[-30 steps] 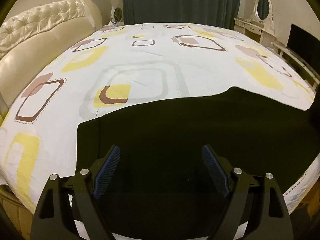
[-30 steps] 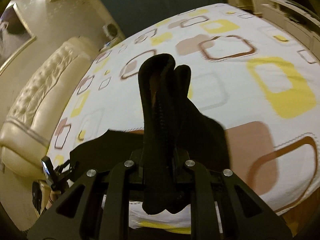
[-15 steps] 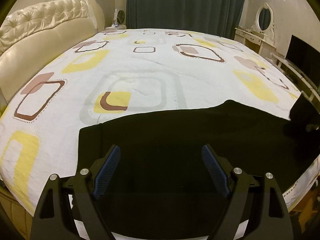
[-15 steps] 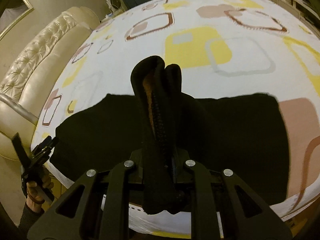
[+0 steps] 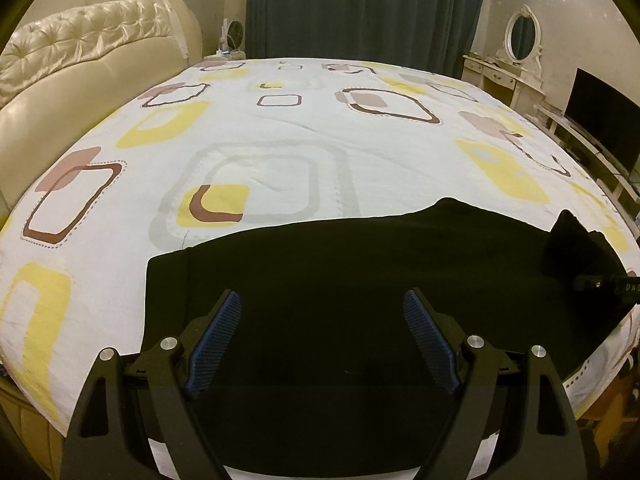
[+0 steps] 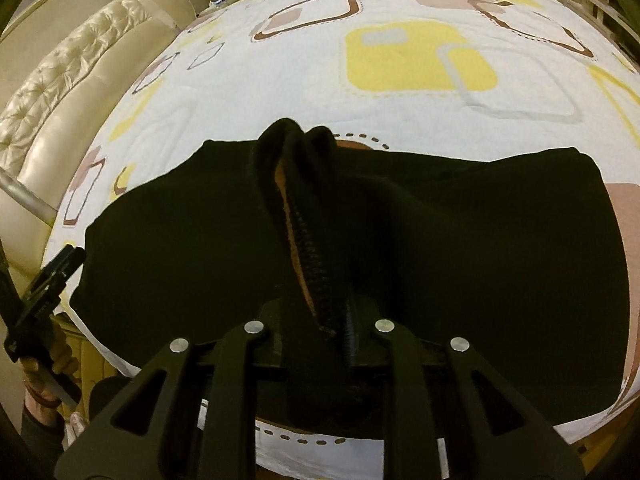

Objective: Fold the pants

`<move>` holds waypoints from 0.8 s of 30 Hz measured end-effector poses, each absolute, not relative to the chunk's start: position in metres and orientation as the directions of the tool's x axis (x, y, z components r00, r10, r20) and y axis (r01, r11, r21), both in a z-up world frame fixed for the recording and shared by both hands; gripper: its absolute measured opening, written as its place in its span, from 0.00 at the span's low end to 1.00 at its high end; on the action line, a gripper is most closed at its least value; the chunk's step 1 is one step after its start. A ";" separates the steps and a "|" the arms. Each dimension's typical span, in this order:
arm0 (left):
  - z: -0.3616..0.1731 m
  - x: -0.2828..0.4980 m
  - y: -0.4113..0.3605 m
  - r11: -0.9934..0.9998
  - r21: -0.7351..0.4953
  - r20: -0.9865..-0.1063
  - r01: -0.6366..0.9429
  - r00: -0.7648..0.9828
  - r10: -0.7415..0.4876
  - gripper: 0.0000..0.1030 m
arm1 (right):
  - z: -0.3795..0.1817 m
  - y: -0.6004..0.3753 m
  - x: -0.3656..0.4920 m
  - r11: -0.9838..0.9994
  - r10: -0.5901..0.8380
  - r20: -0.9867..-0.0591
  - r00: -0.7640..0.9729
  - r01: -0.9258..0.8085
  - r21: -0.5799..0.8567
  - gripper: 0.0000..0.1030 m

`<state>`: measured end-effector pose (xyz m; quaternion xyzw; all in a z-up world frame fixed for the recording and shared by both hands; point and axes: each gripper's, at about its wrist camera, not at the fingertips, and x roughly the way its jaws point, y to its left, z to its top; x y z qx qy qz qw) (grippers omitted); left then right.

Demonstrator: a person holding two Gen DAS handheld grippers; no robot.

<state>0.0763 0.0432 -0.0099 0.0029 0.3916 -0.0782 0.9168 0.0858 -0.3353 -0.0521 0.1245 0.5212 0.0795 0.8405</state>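
While the black pants (image 5: 360,280) lie spread along the near edge of the bed (image 5: 280,152), a bunched fold of them is pinched in the right gripper (image 6: 320,312) — its jaws, nearly closed, have just been opening slightly, with the cloth between them. The left gripper (image 5: 322,344) is held wide open above the pants — nothing is gripped between its blue pads (image 5: 216,340).

left wrist: low, near edge | right wrist: steeper | shared: pants (image 5: 360,280), bed (image 5: 280,140)
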 end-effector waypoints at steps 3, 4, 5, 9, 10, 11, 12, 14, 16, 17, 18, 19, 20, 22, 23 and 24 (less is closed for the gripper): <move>-0.010 0.076 0.042 0.988 -0.054 -0.718 0.145 0.682 -0.139 0.80 | -0.053 -0.330 0.085 0.957 0.264 -0.855 0.446 -0.013 0.289 0.22; -0.010 0.076 0.043 0.987 -0.056 -0.719 0.148 0.681 -0.143 0.80 | -0.053 -0.329 0.085 0.957 0.265 -0.854 0.448 -0.013 0.290 0.23; -0.011 0.076 0.042 0.987 -0.053 -0.720 0.151 0.680 -0.142 0.80 | -0.053 -0.328 0.085 0.958 0.263 -0.852 0.452 -0.014 0.288 0.22; -0.014 0.076 0.039 0.987 -0.044 -0.725 0.155 0.675 -0.139 0.80 | -0.054 -0.323 0.083 0.957 0.263 -0.844 0.468 -0.018 0.288 0.22; -0.014 0.075 0.039 0.987 -0.041 -0.726 0.155 0.674 -0.136 0.80 | -0.053 -0.321 0.082 0.959 0.258 -0.841 0.475 -0.022 0.282 0.22; -0.014 0.075 0.038 0.987 -0.038 -0.726 0.156 0.674 -0.135 0.80 | -0.053 -0.320 0.081 0.959 0.259 -0.840 0.477 -0.025 0.281 0.22; -0.014 0.075 0.037 0.986 -0.037 -0.725 0.160 0.675 -0.137 0.80 | -0.053 -0.317 0.081 0.957 0.268 -0.839 0.474 -0.030 0.288 0.22; -0.013 0.074 0.036 0.986 -0.037 -0.722 0.164 0.677 -0.140 0.80 | -0.054 -0.313 0.082 0.957 0.270 -0.838 0.474 -0.034 0.289 0.22; -0.013 0.073 0.035 0.985 -0.036 -0.720 0.167 0.679 -0.142 0.80 | -0.056 -0.307 0.083 0.955 0.278 -0.839 0.467 -0.044 0.293 0.23; -0.013 0.074 0.035 0.985 -0.035 -0.720 0.168 0.680 -0.142 0.80 | -0.057 -0.304 0.084 0.953 0.286 -0.839 0.463 -0.049 0.298 0.27; -0.013 0.073 0.034 0.985 -0.033 -0.719 0.169 0.680 -0.141 0.80 | -0.058 -0.303 0.085 0.945 0.310 -0.835 0.455 -0.051 0.324 0.31; -0.013 0.073 0.034 0.985 -0.032 -0.719 0.172 0.680 -0.142 0.80 | -0.059 -0.301 0.084 0.928 0.353 -0.822 0.448 -0.053 0.370 0.38; -0.014 0.073 0.033 0.984 -0.031 -0.720 0.173 0.679 -0.142 0.80 | -0.061 -0.299 0.083 0.919 0.375 -0.816 0.440 -0.056 0.391 0.38; -0.015 0.073 0.033 0.985 -0.029 -0.722 0.172 0.678 -0.140 0.80 | -0.063 -0.292 0.082 0.909 0.400 -0.811 0.428 -0.071 0.411 0.38; -0.016 0.074 0.033 0.984 -0.030 -0.723 0.174 0.676 -0.141 0.80 | -0.065 -0.289 0.081 0.902 0.415 -0.808 0.419 -0.071 0.426 0.40; -0.016 0.074 0.032 0.984 -0.029 -0.724 0.175 0.675 -0.142 0.80 | -0.067 -0.287 0.079 0.902 0.413 -0.807 0.422 -0.067 0.427 0.41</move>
